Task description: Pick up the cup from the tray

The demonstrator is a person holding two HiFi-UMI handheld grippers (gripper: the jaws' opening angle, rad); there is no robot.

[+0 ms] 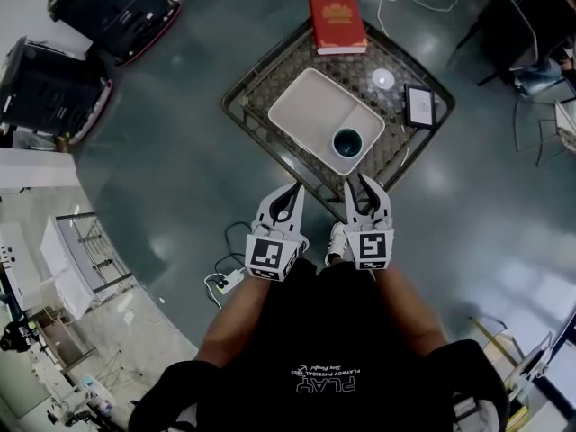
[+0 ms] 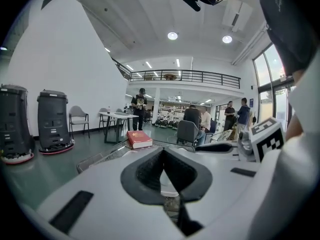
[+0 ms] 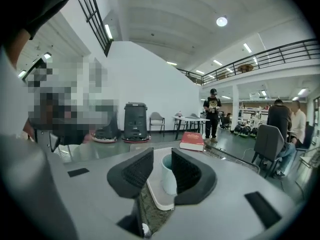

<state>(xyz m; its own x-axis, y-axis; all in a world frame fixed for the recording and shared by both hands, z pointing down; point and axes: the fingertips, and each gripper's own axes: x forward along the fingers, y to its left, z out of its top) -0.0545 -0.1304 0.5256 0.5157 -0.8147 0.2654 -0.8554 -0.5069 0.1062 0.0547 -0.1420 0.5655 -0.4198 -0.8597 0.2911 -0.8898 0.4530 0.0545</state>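
Observation:
A dark-teal cup [image 1: 347,142] stands upright in the near corner of a white tray [image 1: 306,106] on a small mesh-topped table [image 1: 256,84]. Both grippers hang short of the table's near corner, close to the person's body. My right gripper [image 1: 356,183] points at the cup, and in the right gripper view the pale cup [image 3: 168,176] shows through the narrow gap between its jaws [image 3: 162,153], still well ahead of them on the tray [image 3: 157,201]. Those jaws stand slightly open and empty. My left gripper [image 1: 295,190] [image 2: 163,151] is shut, tips touching, holding nothing.
A red book [image 1: 337,22] [image 2: 139,138] [image 3: 192,140] lies at the table's far corner. A small white round object [image 1: 384,78] and a black-framed tablet [image 1: 420,106] sit right of the tray. Black machines [image 1: 112,3] stand at far left, chairs [image 1: 526,16] at far right, and a power strip [image 1: 225,282] lies on the floor.

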